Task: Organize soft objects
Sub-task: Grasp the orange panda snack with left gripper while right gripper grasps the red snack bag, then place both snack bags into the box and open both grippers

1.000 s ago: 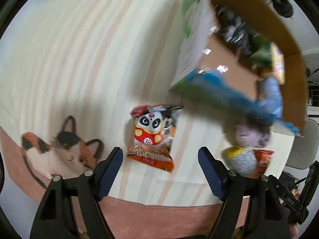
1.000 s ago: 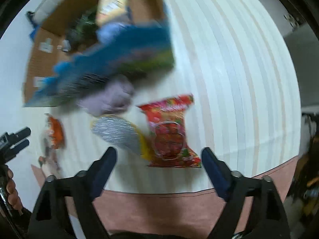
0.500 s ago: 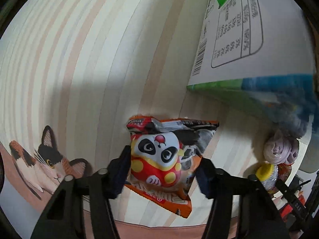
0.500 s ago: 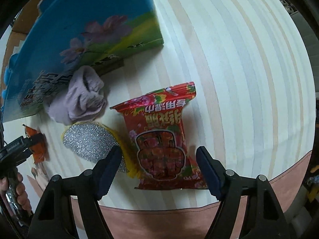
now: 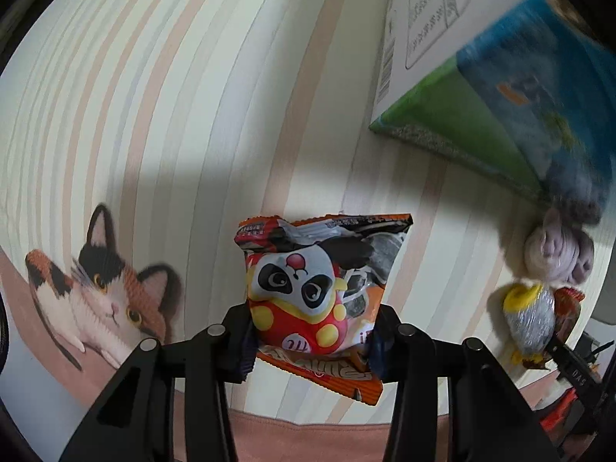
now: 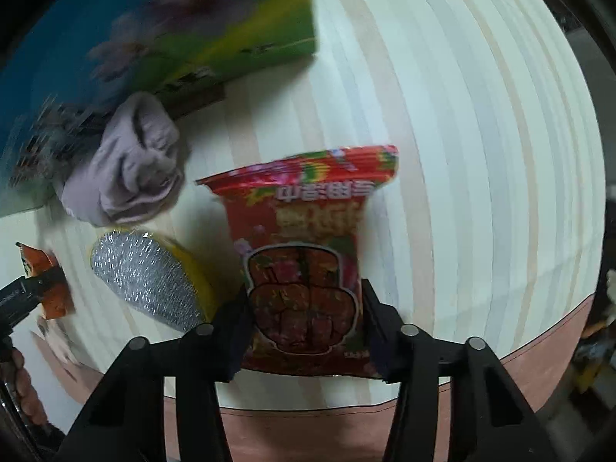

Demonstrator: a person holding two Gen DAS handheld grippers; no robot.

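Note:
My left gripper (image 5: 310,342) is shut on the orange panda snack bag (image 5: 319,281), squeezing its lower half. My right gripper (image 6: 306,327) is shut on the red snack bag (image 6: 308,254), its jaws pressing both sides of the bag's lower part. Both bags rest on the striped cloth (image 5: 173,96). A lilac rolled sock (image 6: 127,169) and a silver and yellow scrub sponge (image 6: 150,281) lie left of the red bag. They also show at the right of the left wrist view, the sock (image 5: 558,250) above the sponge (image 5: 529,315).
A blue and green box (image 6: 165,38) stands behind the sock; it shows in the left wrist view (image 5: 500,88) too. A cat picture (image 5: 96,288) is printed on the cloth near its pink border (image 6: 500,385). The left gripper with the orange bag shows at the right wrist view's left edge (image 6: 34,288).
Both grippers moved down and forward onto the bags and closed: the left onto the panda bag, the right onto the red bag. One second ago both were open above them.

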